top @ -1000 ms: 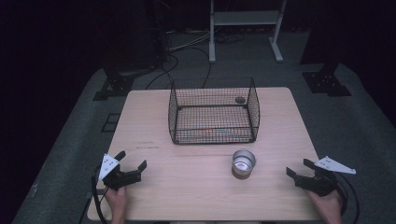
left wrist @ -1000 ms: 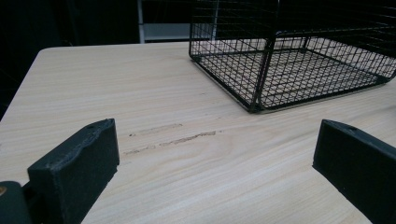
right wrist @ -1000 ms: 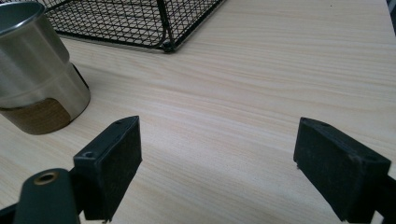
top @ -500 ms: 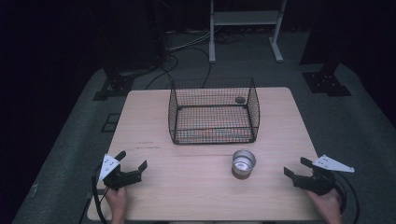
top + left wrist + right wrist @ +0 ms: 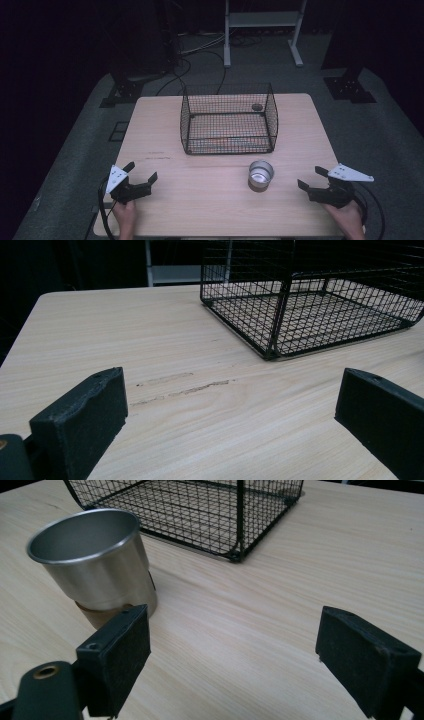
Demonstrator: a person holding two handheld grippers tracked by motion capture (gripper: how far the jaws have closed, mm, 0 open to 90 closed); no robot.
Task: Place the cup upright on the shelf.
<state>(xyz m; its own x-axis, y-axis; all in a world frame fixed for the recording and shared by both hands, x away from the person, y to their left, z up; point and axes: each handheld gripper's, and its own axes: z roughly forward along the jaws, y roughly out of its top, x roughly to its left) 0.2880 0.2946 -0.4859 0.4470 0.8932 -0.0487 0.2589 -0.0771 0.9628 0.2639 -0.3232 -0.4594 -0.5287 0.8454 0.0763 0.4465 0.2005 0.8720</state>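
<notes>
Up close, your right gripper has its jaws spread with bare tabletop between them, and they have just been opening a little further; the metal cup stands upright just beyond its left jaw, untouched. From the high view that cup sits on the table near the front of the wire basket, to the left of your right gripper. Your left gripper rests near the table's left front, jaws released and holding nothing. A small dark round thing lies at the basket's far right corner, too small to identify. The left gripper view cuts off the basket at the right edge.
</notes>
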